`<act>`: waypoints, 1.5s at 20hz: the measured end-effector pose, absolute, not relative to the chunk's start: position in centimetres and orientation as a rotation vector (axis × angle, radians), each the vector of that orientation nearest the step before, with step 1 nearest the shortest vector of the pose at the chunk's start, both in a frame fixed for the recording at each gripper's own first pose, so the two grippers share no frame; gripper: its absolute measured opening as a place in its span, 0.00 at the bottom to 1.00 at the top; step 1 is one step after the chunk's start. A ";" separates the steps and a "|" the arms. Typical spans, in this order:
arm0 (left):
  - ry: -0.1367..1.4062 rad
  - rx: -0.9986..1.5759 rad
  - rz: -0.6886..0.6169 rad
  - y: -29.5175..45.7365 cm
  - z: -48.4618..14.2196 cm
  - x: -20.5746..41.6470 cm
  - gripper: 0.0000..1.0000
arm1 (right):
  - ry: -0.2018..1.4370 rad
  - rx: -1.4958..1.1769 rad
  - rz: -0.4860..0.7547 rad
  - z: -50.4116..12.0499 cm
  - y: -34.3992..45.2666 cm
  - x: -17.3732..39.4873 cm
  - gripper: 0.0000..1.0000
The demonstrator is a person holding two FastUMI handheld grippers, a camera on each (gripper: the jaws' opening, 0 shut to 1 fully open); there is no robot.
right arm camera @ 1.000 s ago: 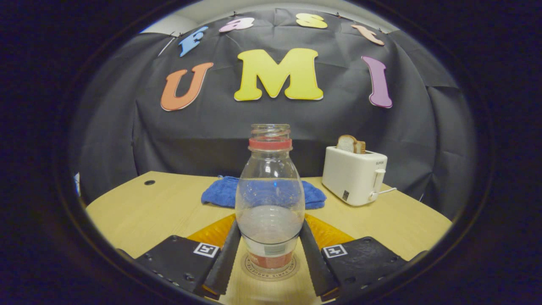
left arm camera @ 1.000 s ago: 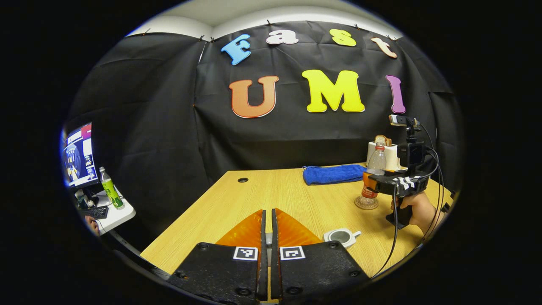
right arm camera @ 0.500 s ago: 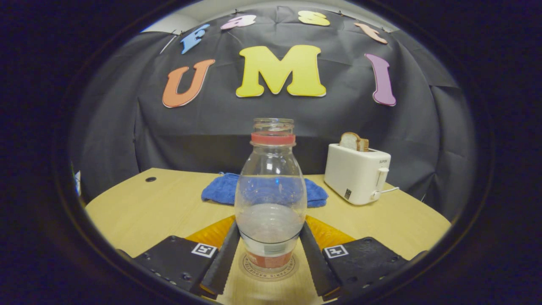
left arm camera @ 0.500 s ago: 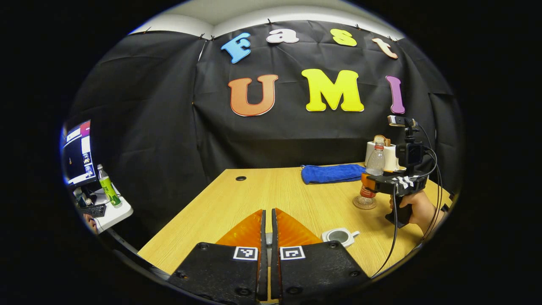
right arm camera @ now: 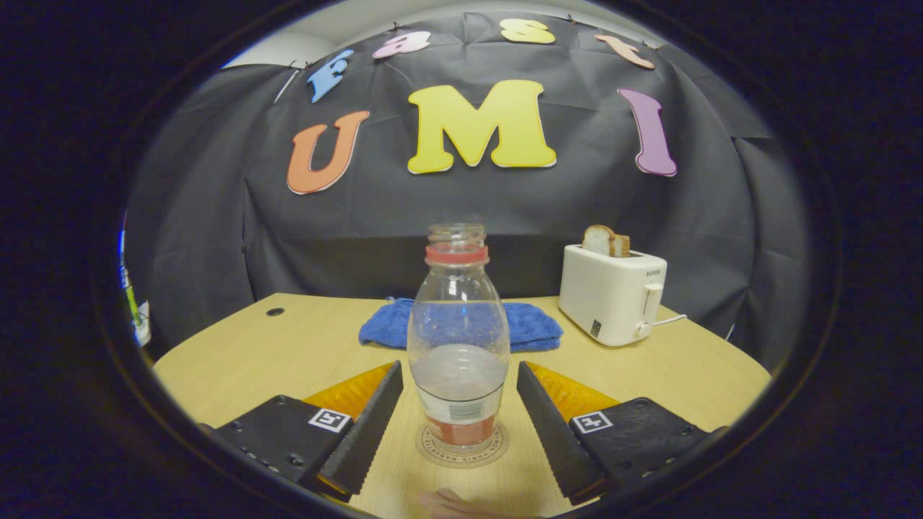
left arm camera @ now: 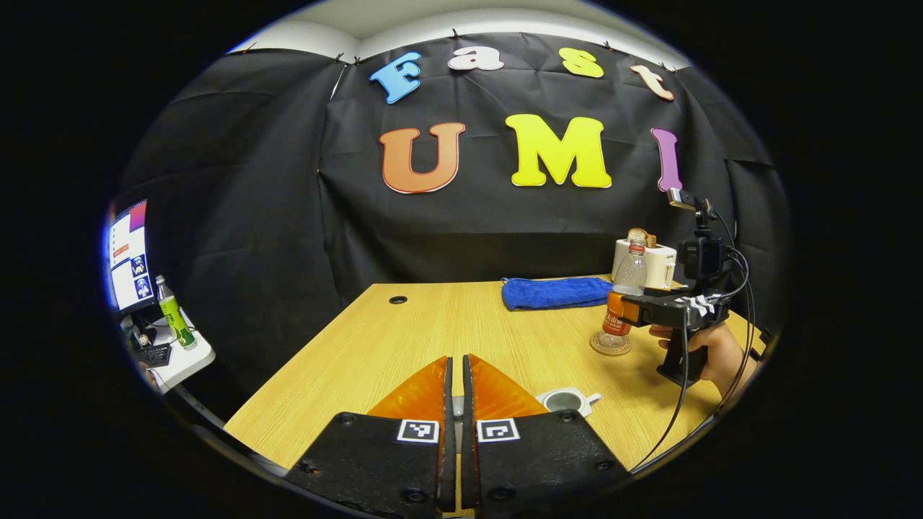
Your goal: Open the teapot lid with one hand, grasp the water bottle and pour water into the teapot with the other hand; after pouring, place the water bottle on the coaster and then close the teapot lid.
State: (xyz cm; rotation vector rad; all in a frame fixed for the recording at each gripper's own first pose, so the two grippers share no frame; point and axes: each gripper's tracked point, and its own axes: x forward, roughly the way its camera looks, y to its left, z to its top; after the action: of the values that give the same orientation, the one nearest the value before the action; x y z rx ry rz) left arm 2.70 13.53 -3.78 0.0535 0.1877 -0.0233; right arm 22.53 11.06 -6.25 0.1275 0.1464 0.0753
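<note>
In the left gripper view I have a wooden table [left arm camera: 433, 331] running toward the black cloth wall, with a side desk and monitor [left arm camera: 126, 252] at the far left of the frame. My left gripper [left arm camera: 454, 404] sits low at bottom centre, its fingers pressed together. I can't tell whether they pinch anything; the lid is not something I can make out. Just right of them, lower centre, stands the teapot [left arm camera: 566, 400], and its top looks open. Further right, mid-frame, the bottle [left arm camera: 626, 288] stands upright on the coaster [left arm camera: 610, 344], with the right gripper [left arm camera: 634, 310] around it and a hand [left arm camera: 710, 353] on its grip. A blue towel [left arm camera: 555, 292] lies behind, near the far edge.

In the right gripper view the table fills the lower half and the cloth wall the upper. The bottle [right arm camera: 458, 339] is dead centre, uncapped, part full, seated on the coaster [right arm camera: 461, 447]. My right gripper [right arm camera: 458, 411] is spread, both fingers standing apart from the bottle with table showing in each gap. The towel [right arm camera: 533, 324] lies behind the bottle and a toaster [right arm camera: 613, 292] with bread sits right of centre.

I judge the bottle placed and let go, so closing the lid is what remains. Next I would draw the right gripper straight back so neither finger clips the bottle, then bring the left over the teapot. There is open table to the left and centre; the teapot sits close to the near edge, so I would come down gently.
</note>
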 end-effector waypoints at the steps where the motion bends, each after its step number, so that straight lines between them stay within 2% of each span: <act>1: 0.187 0.055 -0.033 13.2 -3.8 2.6 0.06 | 0.129 0.119 0.070 -5.7 10.5 21.8 0.96; 9: 0.160 0.038 -0.079 11.0 -3.5 2.9 0.06 | 0.036 0.066 0.016 -2.8 4.7 14.9 0.96; 15: 0.175 0.004 -0.247 5.2 -5.6 4.0 0.06 | -0.025 0.044 -0.029 -2.5 0.8 9.7 0.95; 18: 0.197 0.054 -0.228 4.5 -7.6 5.3 0.06 | -0.023 0.022 -0.013 -3.5 0.1 7.9 0.94; 19: 0.204 0.059 -0.223 4.2 -8.0 5.5 0.06 | -0.026 0.021 -0.015 -3.6 -0.4 7.5 0.96; 20: 0.208 0.060 -0.218 3.9 -8.3 5.7 0.06 | -0.030 0.022 -0.022 -3.8 -0.9 7.1 0.94; 25: 0.198 0.065 -0.260 2.2 -8.7 5.9 0.06 | -0.039 0.010 -0.042 -4.2 -2.6 5.3 0.96; 30: 0.187 0.005 -0.243 3.4 -8.4 6.5 0.06 | -0.105 -0.068 -0.075 -2.7 -3.6 4.3 0.94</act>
State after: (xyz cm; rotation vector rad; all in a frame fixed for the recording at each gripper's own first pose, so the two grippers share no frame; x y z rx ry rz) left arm 6.48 3.44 -8.44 0.0050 0.1866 -0.2427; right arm 4.30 -3.62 -2.71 -0.0677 -0.1045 -0.0747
